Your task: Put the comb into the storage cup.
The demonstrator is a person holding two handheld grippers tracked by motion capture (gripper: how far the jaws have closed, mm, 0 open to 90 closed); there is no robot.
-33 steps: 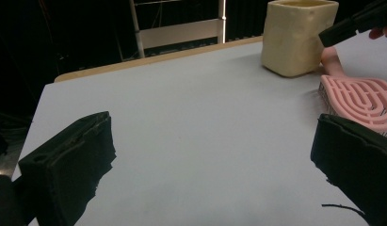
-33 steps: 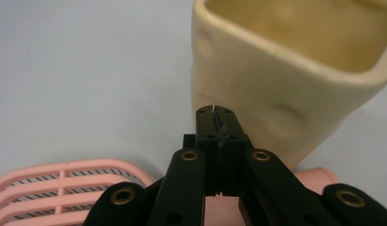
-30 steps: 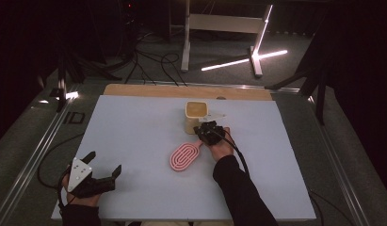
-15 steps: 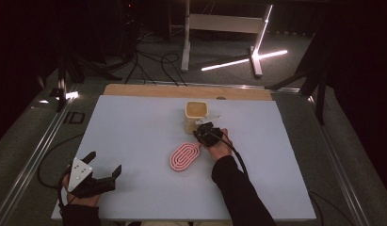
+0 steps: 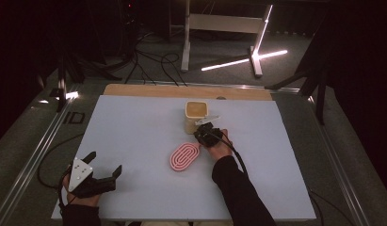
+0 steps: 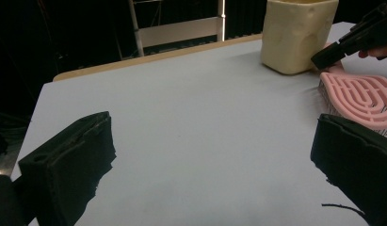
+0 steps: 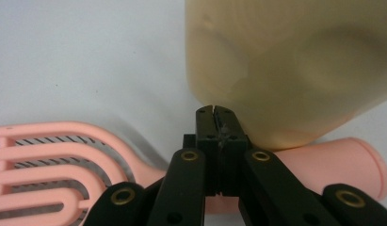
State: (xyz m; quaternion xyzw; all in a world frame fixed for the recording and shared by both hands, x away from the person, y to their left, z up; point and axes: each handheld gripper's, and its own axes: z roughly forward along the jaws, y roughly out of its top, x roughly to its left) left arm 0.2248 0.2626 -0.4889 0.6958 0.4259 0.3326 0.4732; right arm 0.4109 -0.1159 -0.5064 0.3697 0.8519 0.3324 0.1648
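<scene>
Right gripper [image 7: 214, 113] nearer, hiding brush handle [image 7: 323, 160].

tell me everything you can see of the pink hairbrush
The pink hairbrush looks like plastic, with an oval head of looped open ribs, dark bristles below and a rounded handle. It lies flat on the white table, bristles down, handle toward the cream cup. The right gripper hangs over the handle, jaws shut together; whether they touch it is unclear.

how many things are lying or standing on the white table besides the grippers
2. A pink hairbrush lies near the table's middle, and a cream cup stands just beyond it. The right gripper sits over the brush handle beside the cup.
</scene>
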